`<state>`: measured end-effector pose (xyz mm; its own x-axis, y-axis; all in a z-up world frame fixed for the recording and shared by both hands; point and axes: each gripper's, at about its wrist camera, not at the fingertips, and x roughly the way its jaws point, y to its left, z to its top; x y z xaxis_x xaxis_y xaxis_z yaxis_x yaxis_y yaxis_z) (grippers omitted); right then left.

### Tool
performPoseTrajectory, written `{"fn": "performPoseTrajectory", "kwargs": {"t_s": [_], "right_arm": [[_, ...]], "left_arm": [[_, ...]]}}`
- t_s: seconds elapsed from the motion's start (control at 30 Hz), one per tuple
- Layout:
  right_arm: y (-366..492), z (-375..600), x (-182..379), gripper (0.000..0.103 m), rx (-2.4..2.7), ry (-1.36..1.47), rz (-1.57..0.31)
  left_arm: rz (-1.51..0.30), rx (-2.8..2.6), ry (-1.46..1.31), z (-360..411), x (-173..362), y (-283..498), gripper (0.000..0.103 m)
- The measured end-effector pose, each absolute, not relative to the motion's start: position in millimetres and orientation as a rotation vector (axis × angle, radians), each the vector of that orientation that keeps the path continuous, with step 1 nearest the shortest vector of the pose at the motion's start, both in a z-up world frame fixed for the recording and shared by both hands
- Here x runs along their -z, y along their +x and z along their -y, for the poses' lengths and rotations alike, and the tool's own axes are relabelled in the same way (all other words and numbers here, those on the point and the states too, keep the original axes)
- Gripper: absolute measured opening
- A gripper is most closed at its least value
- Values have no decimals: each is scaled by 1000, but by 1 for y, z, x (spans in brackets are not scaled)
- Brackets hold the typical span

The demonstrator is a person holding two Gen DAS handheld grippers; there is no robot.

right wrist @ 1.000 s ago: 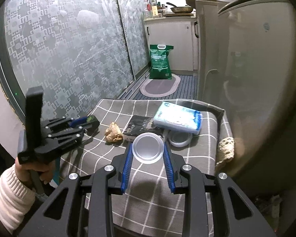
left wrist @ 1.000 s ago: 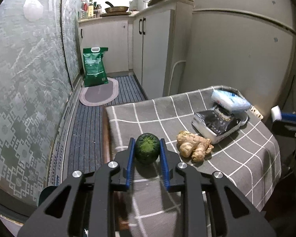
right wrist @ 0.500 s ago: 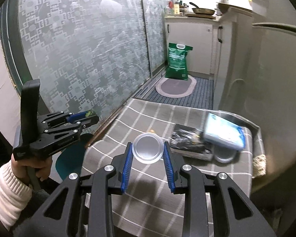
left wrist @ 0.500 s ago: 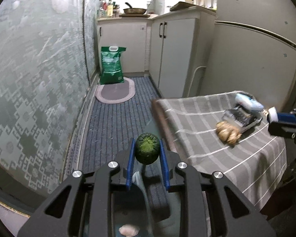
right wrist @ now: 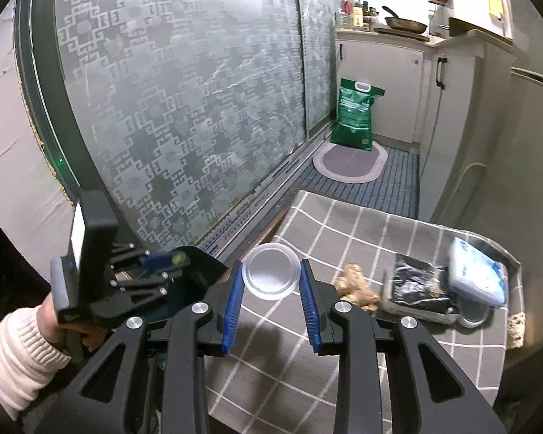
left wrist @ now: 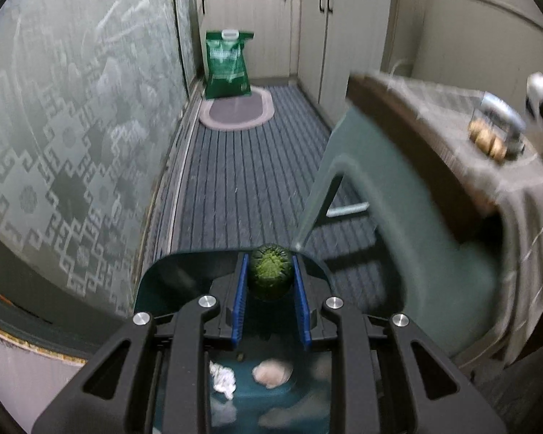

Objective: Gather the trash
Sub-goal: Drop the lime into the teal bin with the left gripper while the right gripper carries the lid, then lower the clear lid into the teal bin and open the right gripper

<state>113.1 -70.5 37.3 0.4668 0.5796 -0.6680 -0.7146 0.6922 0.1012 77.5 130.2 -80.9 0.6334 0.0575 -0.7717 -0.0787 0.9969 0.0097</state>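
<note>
My left gripper (left wrist: 269, 282) is shut on a small round dark green fruit (left wrist: 269, 277) and hangs over a dark teal bin (left wrist: 170, 275) beside the table. Crumpled white paper (left wrist: 222, 379) and a pale lump (left wrist: 271, 376) lie in the bin's bottom. My right gripper (right wrist: 271, 278) is shut on a clear plastic cup (right wrist: 271, 271), held over the left end of the grey checked tablecloth (right wrist: 344, 361). In the right wrist view the left gripper (right wrist: 163, 264), held by a hand in a cream sleeve (right wrist: 14, 358), sits above the bin (right wrist: 199, 267).
On the cloth lie a ginger root (right wrist: 356, 287), a black packet in a tray (right wrist: 420, 287) and a blue-white pack (right wrist: 478, 276). A patterned glass door (right wrist: 181, 108) runs along the left. A green bag (right wrist: 356, 114) and oval mat (right wrist: 349, 161) sit on the striped floor by white cabinets (right wrist: 449, 115).
My left gripper has swung left off the table and sunk over the bin, still holding the green fruit. My right gripper has carried the cup leftward across the cloth.
</note>
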Motion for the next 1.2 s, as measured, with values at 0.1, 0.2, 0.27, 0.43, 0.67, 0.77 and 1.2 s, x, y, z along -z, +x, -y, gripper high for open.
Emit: {"fn": "performPoseTrajectory", "kwargs": {"t_s": [0.1, 0.2, 0.27, 0.43, 0.67, 0.77, 1.2], "right_arm": [[113, 61, -36, 30, -806, -213, -748], [111, 49, -33, 30, -816, -230, -764], [110, 40, -30, 31, -825, -245, -780], [105, 20, -22, 31, -854, -271, -805], [103, -4, -15, 31, -879, -280, -835], [101, -16, -10, 31, -891, -293, -850], [93, -58, 21, 30, -930, -359, -940]], "left_arm": [[-934, -74, -17, -135, 96, 74, 26], [-983, -63, -7, -137, 109, 72, 26], [-1013, -59, 0, -139, 117, 71, 26], [-1081, -47, 3, -145, 135, 65, 26], [-1174, -30, 31, -147, 162, 57, 27], [-1201, -35, 45, -151, 170, 52, 29], [-1169, -66, 11, -175, 163, 37, 28]]}}
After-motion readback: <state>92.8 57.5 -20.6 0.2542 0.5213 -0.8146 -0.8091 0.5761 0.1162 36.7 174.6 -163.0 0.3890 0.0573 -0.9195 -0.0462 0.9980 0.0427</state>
